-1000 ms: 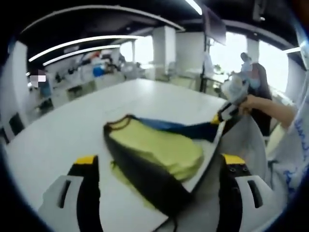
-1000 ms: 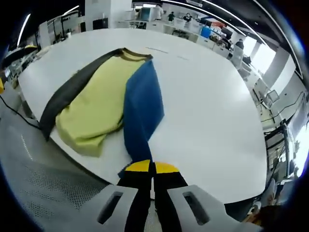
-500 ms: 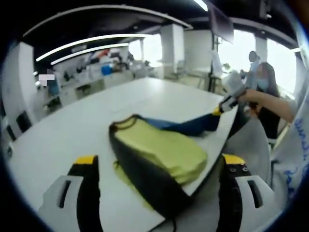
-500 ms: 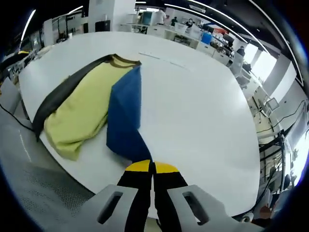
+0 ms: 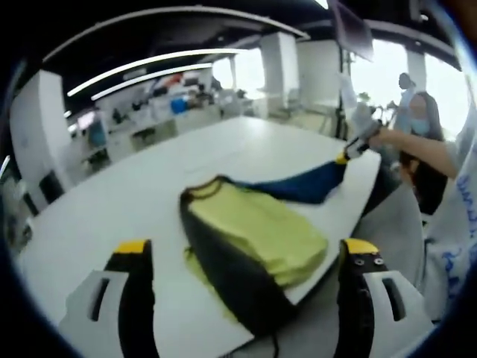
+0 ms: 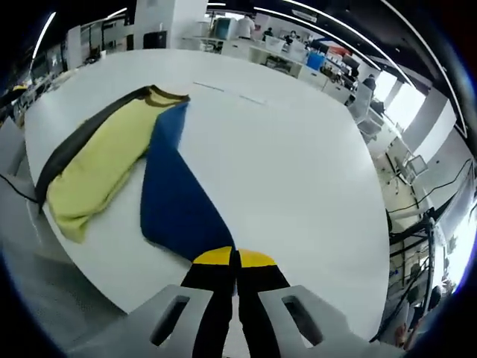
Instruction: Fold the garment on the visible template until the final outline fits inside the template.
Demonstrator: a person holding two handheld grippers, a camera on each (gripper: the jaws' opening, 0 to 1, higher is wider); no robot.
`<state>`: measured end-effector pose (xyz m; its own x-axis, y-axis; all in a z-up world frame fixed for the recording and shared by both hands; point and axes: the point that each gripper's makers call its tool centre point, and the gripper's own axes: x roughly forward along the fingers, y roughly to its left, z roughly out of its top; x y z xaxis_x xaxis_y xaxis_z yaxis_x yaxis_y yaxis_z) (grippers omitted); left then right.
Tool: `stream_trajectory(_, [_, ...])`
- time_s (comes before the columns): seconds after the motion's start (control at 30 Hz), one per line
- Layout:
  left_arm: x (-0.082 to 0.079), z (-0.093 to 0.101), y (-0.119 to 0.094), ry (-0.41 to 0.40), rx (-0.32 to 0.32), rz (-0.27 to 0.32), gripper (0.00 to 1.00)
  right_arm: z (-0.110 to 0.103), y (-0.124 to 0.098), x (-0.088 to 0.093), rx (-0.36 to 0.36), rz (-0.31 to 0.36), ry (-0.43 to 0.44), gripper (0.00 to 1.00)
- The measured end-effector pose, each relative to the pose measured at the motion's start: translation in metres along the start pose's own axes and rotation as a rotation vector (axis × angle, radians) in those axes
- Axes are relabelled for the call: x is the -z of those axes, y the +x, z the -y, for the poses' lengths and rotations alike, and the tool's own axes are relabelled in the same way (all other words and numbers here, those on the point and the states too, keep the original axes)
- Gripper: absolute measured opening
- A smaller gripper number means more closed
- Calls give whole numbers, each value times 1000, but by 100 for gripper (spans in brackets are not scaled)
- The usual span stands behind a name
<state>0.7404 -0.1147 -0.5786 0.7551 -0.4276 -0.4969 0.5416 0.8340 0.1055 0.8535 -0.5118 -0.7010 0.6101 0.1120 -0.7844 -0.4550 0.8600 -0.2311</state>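
Observation:
A garment lies near the edge of a white table (image 6: 298, 149). It has a yellow-green body (image 6: 97, 168), a black sleeve side (image 6: 71, 149) and a blue part (image 6: 175, 201). My right gripper (image 6: 235, 259) is shut on the tip of the blue part, which stretches out flat from the collar (image 6: 165, 95) toward me. In the left gripper view the yellow-green body (image 5: 257, 235) and black side (image 5: 223, 276) sit between the jaws of my left gripper (image 5: 247, 247), which is open and holds nothing. The right gripper (image 5: 344, 156) shows there too, pulling the blue part (image 5: 298, 185).
Faint thin line marks (image 6: 223, 92) lie on the table beyond the collar. A person (image 5: 421, 145) stands at the table's right edge, hand (image 5: 373, 136) on the right gripper. A black cable (image 6: 15, 190) hangs off the near edge. Desks and chairs fill the office behind.
The right gripper has pulled the blue part off the yellow body and out sideways, so it now lies spread on the table. The left gripper stays open, its view shifted slightly.

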Motion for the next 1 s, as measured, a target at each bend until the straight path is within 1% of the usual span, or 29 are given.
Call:
stream_trajectory(0.1, [-4,3,-2,-8,-22,11,99,7,5,4,-2,-9,-7,1])
stream_trajectory(0.3, [-7,9,-3,-12,-54,9,99,27,14,9,-1,-15,-10,1])
stream_trajectory(0.37, [-7,13,-3,-18,-55,1,99,31,17,10,-2,-17,-11,1])
stream_trajectory(0.6, [-9,16,-7,-21,-95,-15,99,53,29,14,11,-29,-23,1])
stream_trajectory(0.67, [-8,16,-6,-23,-107,-33,99,59,33,16,10,-31,-22,1])
stream_trajectory(0.77, [-9,18,-5,-21,-114,-34,99,70,40,20,17,-40,-32,1])
stream_trajectory(1.0, [-11,20,-1,-28,-122,-44,99,91,54,31,15,-62,-17,1])
